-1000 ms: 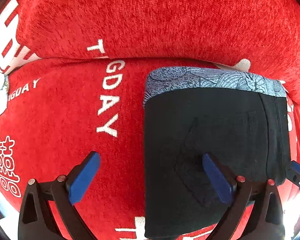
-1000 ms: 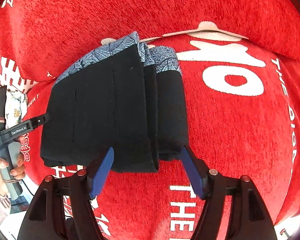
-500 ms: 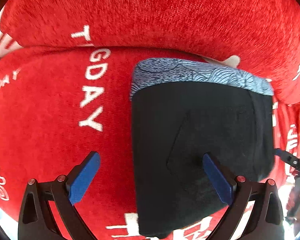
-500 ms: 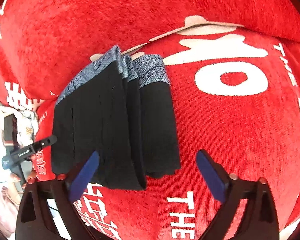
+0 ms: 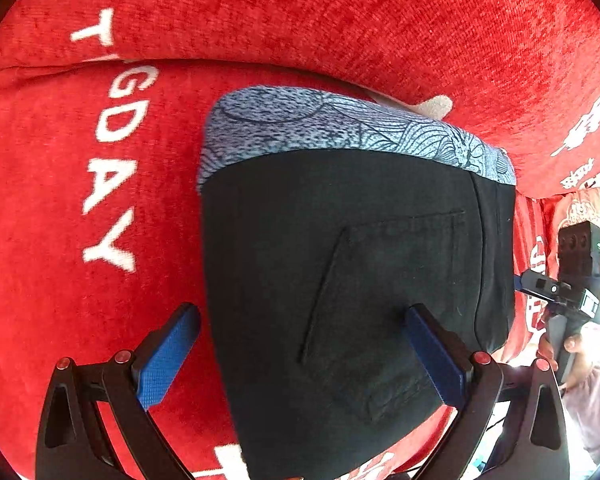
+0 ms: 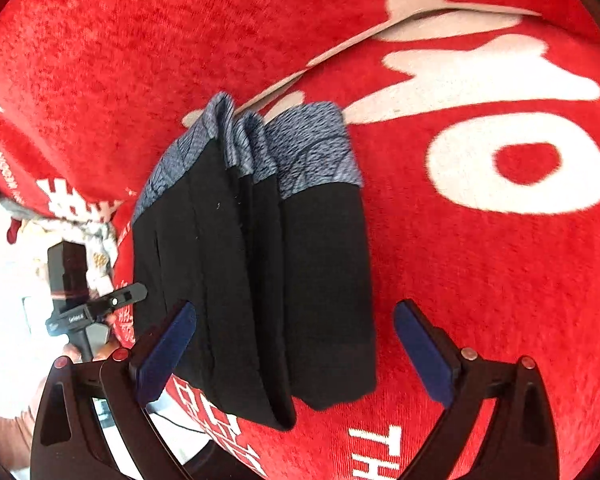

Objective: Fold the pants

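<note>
Both grippers have pulled back from the pants (image 5: 340, 272) since a second ago, and the right gripper (image 6: 294, 348), then narrowed around the near end of the bundle, now stands spread wide and holds nothing. Its blue pads (image 6: 420, 352) hang on either side of the fold, apart from the cloth as far as the right view shows.

Folded into a thick black stack, the pants lie on the red sofa (image 5: 60, 300), their blue-grey patterned waistband (image 5: 340, 128) toward the backrest (image 5: 340, 20). From the right view the layers show as several edges side by side (at least three folds, with the waistband (image 6: 308, 152) bunched at the far end).

Wide open too is the left gripper (image 5: 300, 352), empty, with one pad (image 5: 168, 356) over the red seat and the other (image 5: 432, 356) in front of the black cloth near a back pocket (image 5: 388, 288); whether that pad touches the fabric I cannot tell.

White letters (image 5: 108, 184) run across the seat beside the pants.

Each view catches the other gripper at its edge (image 5: 572, 280) (image 6: 88, 304), held off to the side of the stack.
</note>
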Demonstrator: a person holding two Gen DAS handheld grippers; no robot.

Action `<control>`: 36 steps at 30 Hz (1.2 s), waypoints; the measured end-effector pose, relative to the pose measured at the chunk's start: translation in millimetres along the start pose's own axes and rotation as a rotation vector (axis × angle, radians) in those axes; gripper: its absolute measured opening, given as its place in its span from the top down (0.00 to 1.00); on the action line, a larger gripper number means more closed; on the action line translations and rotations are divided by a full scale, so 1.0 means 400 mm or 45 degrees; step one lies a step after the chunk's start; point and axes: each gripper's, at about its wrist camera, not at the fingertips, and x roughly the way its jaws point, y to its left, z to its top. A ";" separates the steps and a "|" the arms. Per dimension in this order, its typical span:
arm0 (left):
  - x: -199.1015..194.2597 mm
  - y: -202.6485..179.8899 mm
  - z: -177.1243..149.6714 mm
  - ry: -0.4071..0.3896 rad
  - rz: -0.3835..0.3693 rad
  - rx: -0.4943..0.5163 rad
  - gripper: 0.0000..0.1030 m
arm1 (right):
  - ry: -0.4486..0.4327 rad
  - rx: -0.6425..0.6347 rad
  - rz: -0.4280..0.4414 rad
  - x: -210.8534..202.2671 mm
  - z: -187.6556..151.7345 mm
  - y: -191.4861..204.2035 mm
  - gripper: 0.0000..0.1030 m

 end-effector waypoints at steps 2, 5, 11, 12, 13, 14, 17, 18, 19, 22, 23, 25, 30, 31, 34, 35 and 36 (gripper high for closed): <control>0.015 -0.017 0.004 -0.013 -0.005 0.011 0.00 | 0.034 -0.030 0.026 0.019 0.007 0.005 0.03; 0.027 -0.033 0.007 -0.034 -0.009 0.036 0.00 | 0.068 -0.063 0.038 0.050 0.023 0.015 0.05; 0.051 -0.044 0.014 -0.049 -0.026 -0.019 0.00 | 0.046 -0.018 0.015 0.071 0.054 0.009 0.23; 0.052 -0.047 0.015 -0.047 -0.018 -0.023 0.01 | 0.049 -0.003 0.022 0.070 0.056 0.006 0.29; 0.058 -0.057 0.018 -0.047 -0.016 -0.029 0.07 | 0.054 0.008 0.036 0.066 0.054 0.005 0.34; 0.057 -0.068 0.018 -0.055 -0.030 -0.025 0.11 | 0.054 0.014 0.057 0.061 0.052 0.008 0.45; 0.016 -0.098 0.002 -0.104 -0.055 0.020 0.35 | 0.038 0.021 0.109 0.032 0.041 0.025 0.57; -0.003 -0.100 -0.003 -0.120 -0.065 0.034 0.45 | 0.030 0.018 0.120 0.023 0.037 0.033 0.59; -0.018 -0.103 -0.008 -0.130 -0.075 0.041 0.49 | 0.018 0.016 0.132 0.009 0.031 0.046 0.59; -0.061 -0.113 -0.031 -0.148 -0.095 0.059 0.53 | -0.002 0.021 0.171 -0.016 0.012 0.075 0.61; -0.077 -0.120 -0.043 -0.153 -0.089 0.072 0.53 | -0.003 0.024 0.188 -0.023 0.001 0.086 0.62; -0.099 -0.124 -0.060 -0.155 -0.079 0.089 0.53 | 0.006 0.020 0.209 -0.030 -0.026 0.115 0.62; -0.177 -0.104 -0.127 -0.177 -0.059 0.073 0.53 | 0.033 0.018 0.262 -0.035 -0.103 0.185 0.62; -0.189 -0.095 -0.154 -0.185 -0.050 0.066 0.53 | 0.035 0.021 0.274 -0.028 -0.118 0.200 0.62; -0.218 -0.045 -0.225 -0.213 0.003 0.052 0.52 | 0.053 0.014 0.296 0.010 -0.180 0.243 0.62; -0.223 -0.022 -0.252 -0.217 0.051 0.053 0.52 | 0.061 -0.002 0.284 0.030 -0.200 0.252 0.62; -0.220 -0.006 -0.268 -0.213 0.091 0.049 0.47 | 0.070 -0.011 0.271 0.047 -0.211 0.256 0.62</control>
